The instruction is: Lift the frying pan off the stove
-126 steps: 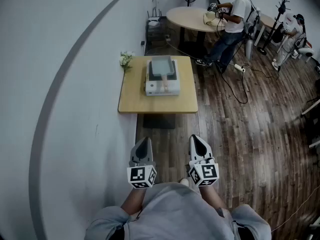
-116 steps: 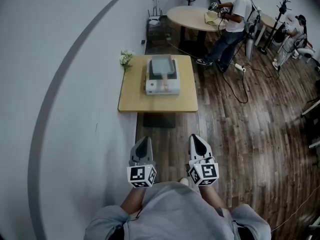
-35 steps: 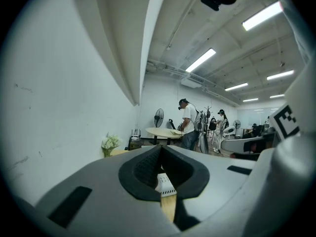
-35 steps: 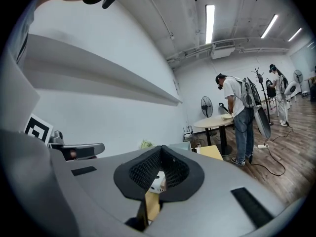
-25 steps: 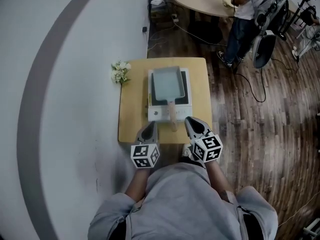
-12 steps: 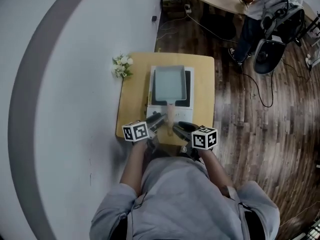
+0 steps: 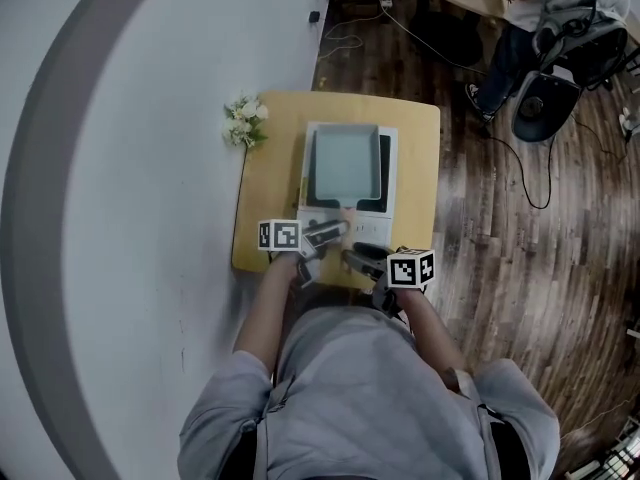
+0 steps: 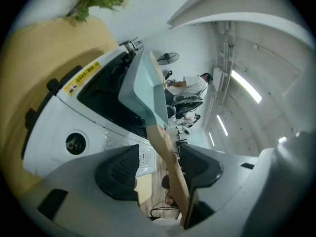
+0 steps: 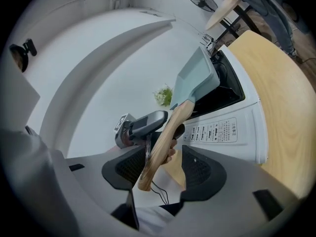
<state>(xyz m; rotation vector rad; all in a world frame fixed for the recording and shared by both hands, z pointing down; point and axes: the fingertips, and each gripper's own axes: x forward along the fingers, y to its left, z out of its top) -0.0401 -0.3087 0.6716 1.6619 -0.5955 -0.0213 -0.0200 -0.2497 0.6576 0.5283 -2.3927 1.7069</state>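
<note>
- Left hand-held gripper [image 8: 158,167]: released, jaws astride pale-green rectangular frying pan's [image 8: 144,88] wooden handle [image 8: 165,150].
- Right hand-held gripper [image 9: 165,172]: likewise released.
- White stove's [image 8: 49,123] yellow label [image 8: 83,77]: illegible.

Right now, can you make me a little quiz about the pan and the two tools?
1. True or false: the flowers lie inside the frying pan.
2. What stands between the jaws of the left tool? A: the pan's wooden handle. B: a spoon. C: nothing.
3. Fill the gap: the right tool has its jaws ____, one on each side of the handle.
Key: 1 false, the flowers are off to the left of the stove. 2 A. 3 open.
</note>
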